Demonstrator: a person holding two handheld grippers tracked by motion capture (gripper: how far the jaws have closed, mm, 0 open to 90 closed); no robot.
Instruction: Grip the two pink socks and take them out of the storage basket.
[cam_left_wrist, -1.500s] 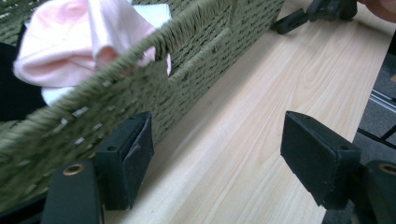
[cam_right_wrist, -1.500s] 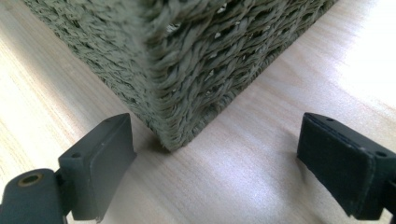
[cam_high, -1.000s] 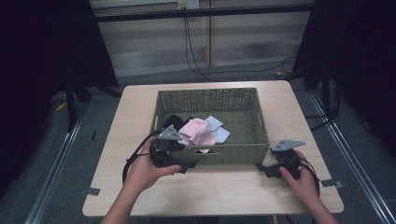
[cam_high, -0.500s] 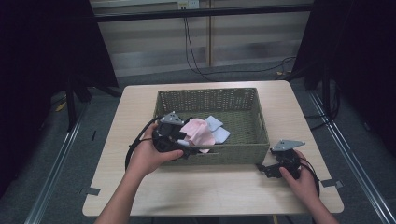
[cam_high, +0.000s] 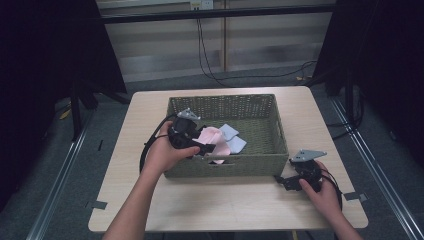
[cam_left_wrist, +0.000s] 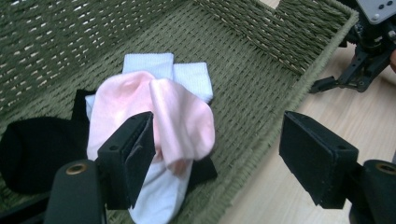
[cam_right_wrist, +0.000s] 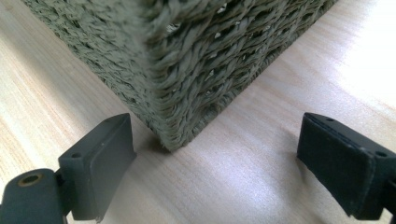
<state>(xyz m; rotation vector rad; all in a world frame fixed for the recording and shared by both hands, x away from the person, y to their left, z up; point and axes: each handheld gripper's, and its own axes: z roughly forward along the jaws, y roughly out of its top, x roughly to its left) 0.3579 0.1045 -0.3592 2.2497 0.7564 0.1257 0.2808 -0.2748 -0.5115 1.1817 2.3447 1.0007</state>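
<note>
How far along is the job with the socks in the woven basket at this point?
Nothing looks done: the pink sock, white socks and black sock all lie in the green woven basket. In hand: the left tongs hang open over the pink sock, not gripping it. The right tongs rest open on the wooden table at the basket's corner. Any lifting out remains.

table: light wood | on it: green woven basket; right gripper at basket's corner
</note>
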